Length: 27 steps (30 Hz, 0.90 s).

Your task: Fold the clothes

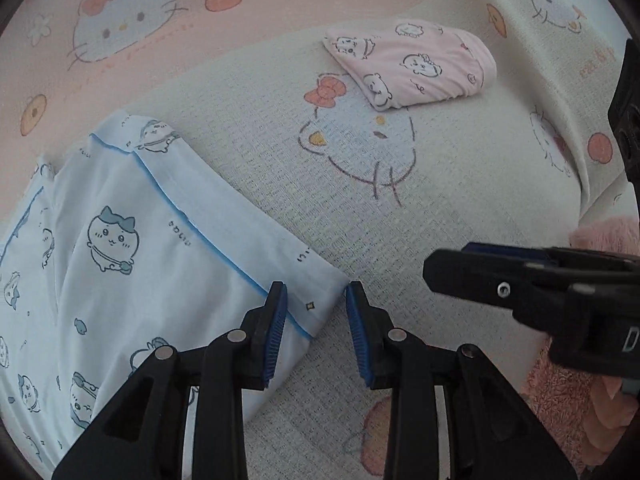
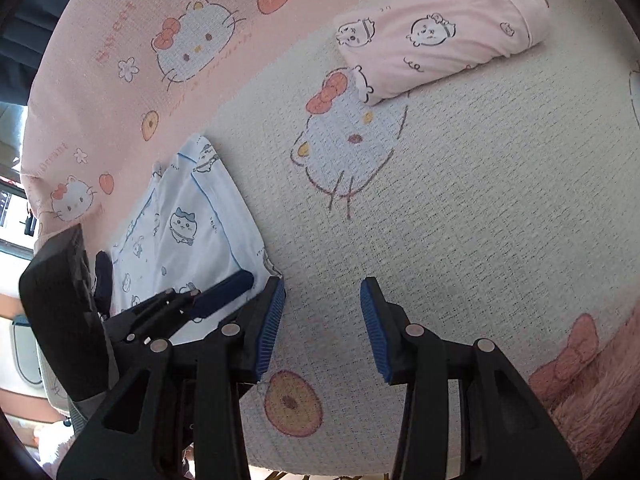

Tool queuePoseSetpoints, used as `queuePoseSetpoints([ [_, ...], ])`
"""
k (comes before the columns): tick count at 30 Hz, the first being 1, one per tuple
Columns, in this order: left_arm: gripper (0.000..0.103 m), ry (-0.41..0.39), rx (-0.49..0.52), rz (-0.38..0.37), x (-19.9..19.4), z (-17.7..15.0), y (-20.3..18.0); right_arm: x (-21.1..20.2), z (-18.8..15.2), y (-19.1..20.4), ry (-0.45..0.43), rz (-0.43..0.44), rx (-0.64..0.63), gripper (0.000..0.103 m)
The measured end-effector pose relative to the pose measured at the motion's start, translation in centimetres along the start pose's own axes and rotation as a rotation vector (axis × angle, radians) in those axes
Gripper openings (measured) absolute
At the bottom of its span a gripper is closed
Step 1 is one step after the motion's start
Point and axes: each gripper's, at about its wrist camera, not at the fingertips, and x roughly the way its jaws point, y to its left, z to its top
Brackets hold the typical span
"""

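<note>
A light blue printed garment lies folded on the bed at the left, also seen as the blue garment in the right wrist view. My left gripper hovers over its near right corner, which shows in the gap between the open jaws without the pads pressing it. A folded pink printed garment rests farther back, the same pink garment in the right wrist view. My right gripper stands open over bare blanket, holding nothing. The right gripper sits just right of the left one.
A cream and pink cat-print blanket covers the bed, shown as the blanket in the right wrist view. A fuzzy pink fabric lies at the near right edge. The left gripper shows at the left over the blue garment.
</note>
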Motion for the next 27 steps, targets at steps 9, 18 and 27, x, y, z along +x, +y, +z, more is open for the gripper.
queuePoseSetpoints([
  [9, 0.004, -0.138, -0.163, -0.038, -5.7, -1.7, 5.2, -0.1, 0.0, 1.1, 0.028, 0.018, -0.040, 0.042],
  [18, 0.004, -0.290, -0.448, 0.005, -13.7, -6.8, 19.9, 1.6, 2.4, 10.5, 0.046, -0.006, -0.313, 0.042],
  [27, 0.004, -0.276, -0.595, 0.034, -15.7, -11.1, 33.3, 5.6, 5.1, 22.1, 0.058, 0.011, -0.518, 0.042],
])
